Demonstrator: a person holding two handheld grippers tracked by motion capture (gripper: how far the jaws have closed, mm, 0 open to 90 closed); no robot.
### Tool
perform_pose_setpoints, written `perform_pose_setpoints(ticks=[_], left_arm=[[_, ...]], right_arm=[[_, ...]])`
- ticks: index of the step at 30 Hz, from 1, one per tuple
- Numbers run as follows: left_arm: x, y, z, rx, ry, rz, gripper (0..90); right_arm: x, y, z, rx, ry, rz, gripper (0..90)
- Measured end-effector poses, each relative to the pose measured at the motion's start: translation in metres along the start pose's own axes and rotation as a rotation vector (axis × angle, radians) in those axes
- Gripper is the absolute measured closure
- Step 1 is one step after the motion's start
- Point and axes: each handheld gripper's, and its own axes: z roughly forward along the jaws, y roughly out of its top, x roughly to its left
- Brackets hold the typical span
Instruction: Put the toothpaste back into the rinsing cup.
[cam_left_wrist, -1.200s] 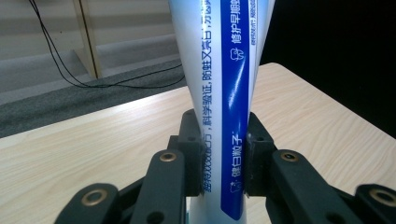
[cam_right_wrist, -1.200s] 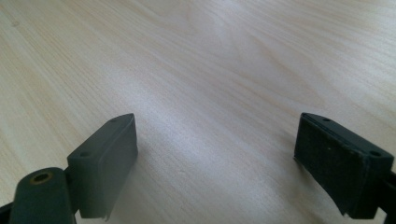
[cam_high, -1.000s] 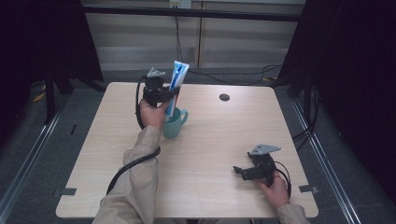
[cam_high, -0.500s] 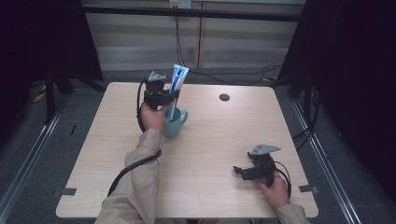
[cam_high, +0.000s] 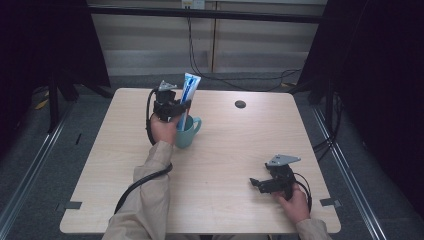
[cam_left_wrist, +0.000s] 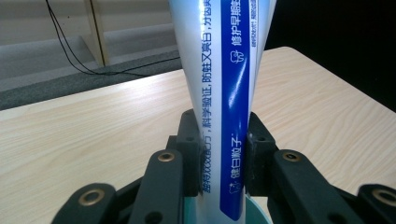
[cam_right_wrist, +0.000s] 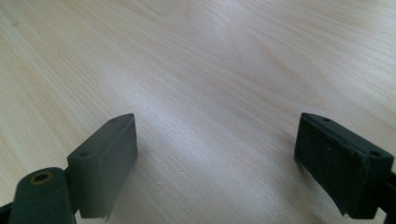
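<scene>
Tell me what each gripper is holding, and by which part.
The left gripper clamps the toothpaste tube low on its body, just above the teal mug. The right gripper is open and holds nothing.

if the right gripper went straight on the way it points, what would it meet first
Probably nothing: the right gripper, open, points left across bare table, and the way looks free to the edge. The mug seems to lie off that line, though depth is unclear.

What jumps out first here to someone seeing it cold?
The blue-and-white toothpaste tube standing tall out of the teal mug at the table's far left, clamped between the jaws of the left gripper. In the left gripper view the tube rises straight up between the two black pads. Next, the right gripper resting near the front right corner of the pale wood table, jaws wide with nothing between them.
</scene>
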Motion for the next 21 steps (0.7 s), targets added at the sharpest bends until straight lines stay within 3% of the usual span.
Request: perform_pose_setpoints(ticks=[21], left_arm=[[-0.003,-0.011,-0.003,0.026,0.010,0.010,72.8]], right_arm=[[0.000,0.000,0.000,0.000,0.000,0.001,12.7]])
